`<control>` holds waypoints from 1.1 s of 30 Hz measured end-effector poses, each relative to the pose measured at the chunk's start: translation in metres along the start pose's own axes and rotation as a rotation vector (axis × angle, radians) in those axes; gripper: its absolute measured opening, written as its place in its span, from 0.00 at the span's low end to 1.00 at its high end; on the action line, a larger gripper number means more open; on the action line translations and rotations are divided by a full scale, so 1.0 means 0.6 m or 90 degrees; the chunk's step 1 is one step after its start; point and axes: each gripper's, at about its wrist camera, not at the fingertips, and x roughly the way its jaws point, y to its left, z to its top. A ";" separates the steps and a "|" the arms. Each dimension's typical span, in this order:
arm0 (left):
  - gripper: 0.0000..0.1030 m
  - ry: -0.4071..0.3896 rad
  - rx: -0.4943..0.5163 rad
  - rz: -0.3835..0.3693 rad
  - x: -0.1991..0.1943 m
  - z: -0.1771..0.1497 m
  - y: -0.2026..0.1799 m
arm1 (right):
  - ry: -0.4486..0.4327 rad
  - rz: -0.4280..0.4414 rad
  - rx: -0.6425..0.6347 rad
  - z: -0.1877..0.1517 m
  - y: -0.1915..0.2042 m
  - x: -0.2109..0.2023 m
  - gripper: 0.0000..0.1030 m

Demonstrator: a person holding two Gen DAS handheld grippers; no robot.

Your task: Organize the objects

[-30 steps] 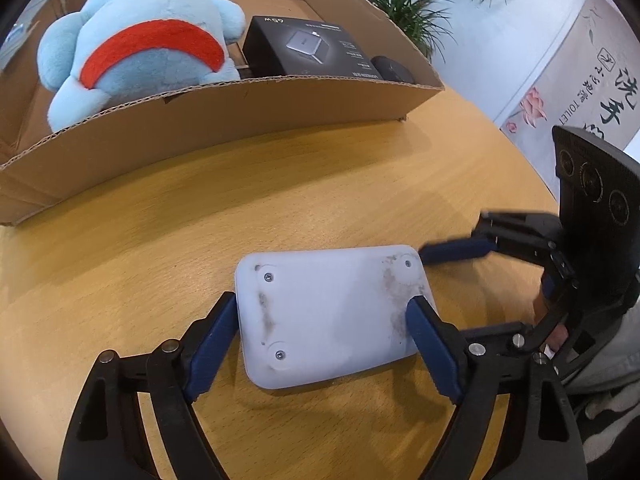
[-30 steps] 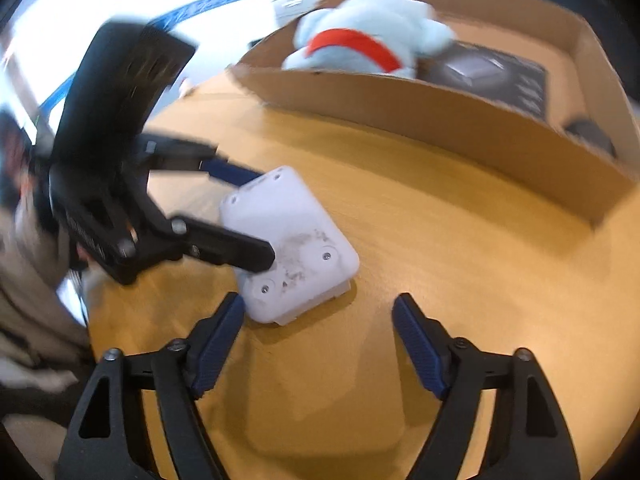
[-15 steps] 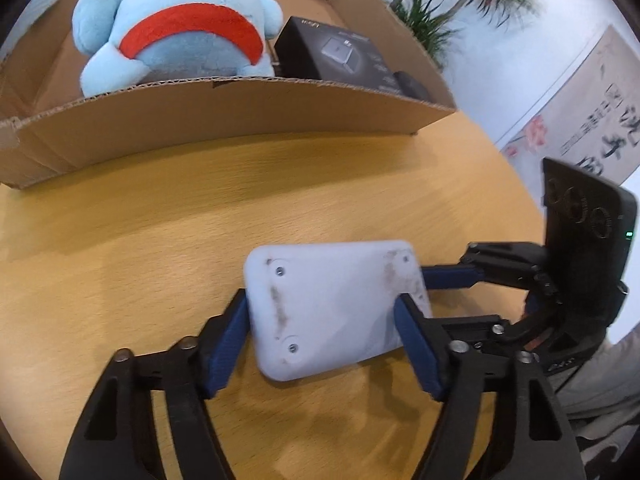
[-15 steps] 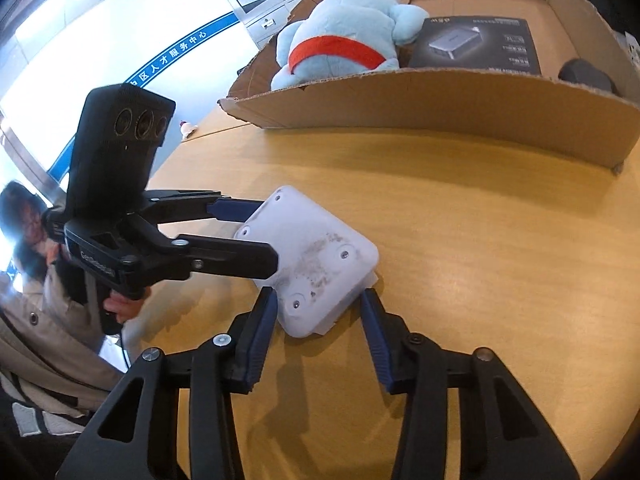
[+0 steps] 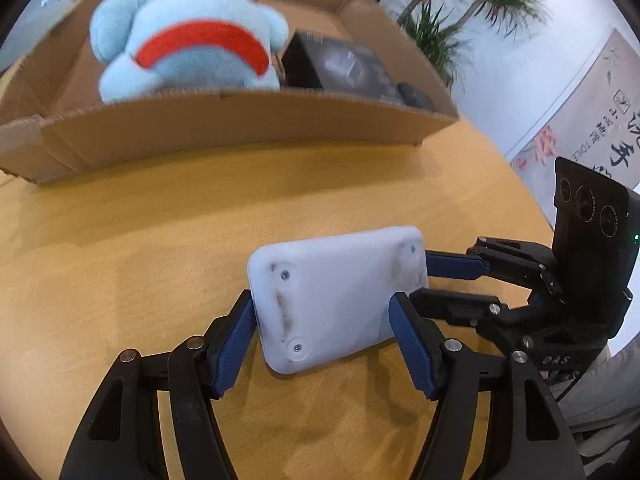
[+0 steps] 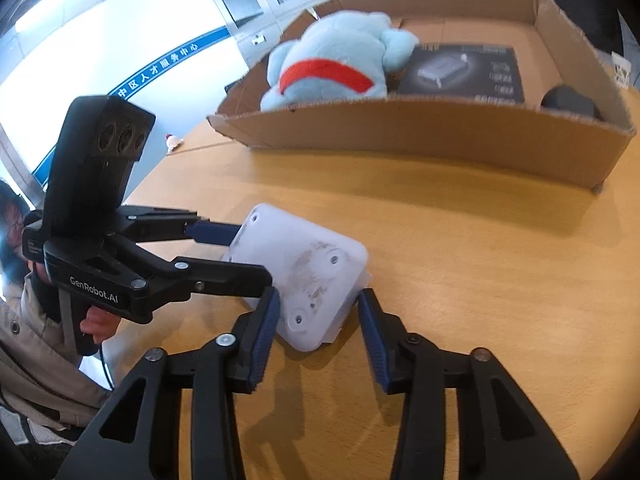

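A white plastic box [image 5: 340,296], underside up with screws and smudges, is held between both grippers just above the wooden table [image 5: 160,248]. My left gripper [image 5: 326,336] is shut on its near end. My right gripper [image 6: 316,320] is shut on another corner of the white box [image 6: 304,272]. The right gripper also shows in the left wrist view [image 5: 440,280] and the left gripper in the right wrist view [image 6: 236,256]. The cardboard box [image 5: 224,120] stands behind, holding a blue plush toy [image 5: 188,36], a black carton [image 5: 340,64] and a dark mouse-like object [image 6: 568,100].
The cardboard box [image 6: 420,128] fills the far side of the table [image 6: 480,240]. The table's rounded edge runs along the right in the left wrist view. A person's sleeve [image 6: 36,344] is at the left in the right wrist view. Potted plants [image 5: 448,4] stand beyond.
My right gripper came in and closed on the white box's corner. Both grippers have tilted the box up and carried it a little toward the cardboard box.
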 end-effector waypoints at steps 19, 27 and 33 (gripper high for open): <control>0.67 -0.054 0.019 -0.040 -0.045 -0.083 -0.012 | 0.030 0.073 -0.217 -0.038 0.058 -0.044 0.26; 0.79 0.010 0.108 -0.059 -0.027 -0.042 -0.014 | 0.064 0.063 -0.171 -0.041 0.033 -0.042 0.86; 0.81 0.091 0.216 -0.107 -0.004 -0.065 -0.047 | 0.079 0.050 -0.146 -0.074 0.052 -0.036 0.84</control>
